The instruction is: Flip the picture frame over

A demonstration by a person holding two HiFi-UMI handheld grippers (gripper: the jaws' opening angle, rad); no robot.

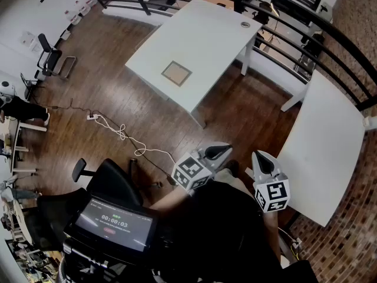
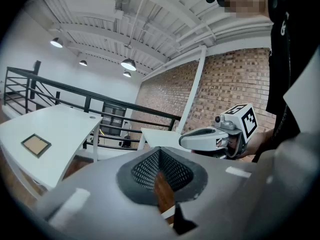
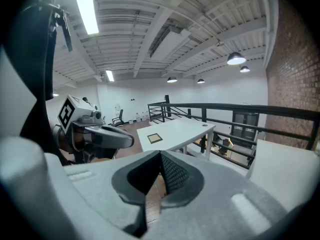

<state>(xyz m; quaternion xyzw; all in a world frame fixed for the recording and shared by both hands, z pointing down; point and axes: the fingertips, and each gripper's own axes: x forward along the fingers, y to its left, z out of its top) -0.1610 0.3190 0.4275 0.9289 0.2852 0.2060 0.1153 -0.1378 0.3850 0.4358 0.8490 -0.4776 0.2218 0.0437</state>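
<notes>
1. A person stands on a wooden floor (image 1: 147, 128) with the left claw (image 1: 221, 152) and the right claw (image 1: 261, 161) held close in front of the body. The two are side by side, a little apart, and tipped slightly downward. It looks like a carrying pose rather than a working one.
2. Both claws are shut tight and hold nothing. In each gripper view the dark pads meet along a single seam, with only floor showing past them.
3. The picture frame (image 1: 177, 73) lies flat on the far white desk (image 1: 206, 34), toward that desk's near-left edge and well apart from both claws. Nothing sits beside it, which should leave its edges free for a claw to work under.
4. At this range it cannot be told whether the frame lies face up or back up. It reads as a tan panel in a pale border.
5. A second desk (image 1: 330, 152) stands to the right, nearer the person, and a black railing (image 1: 330, 34) runs behind both.
6. By these views the flip has not begun. The person would first need to reach the far desk and open a claw.
</notes>
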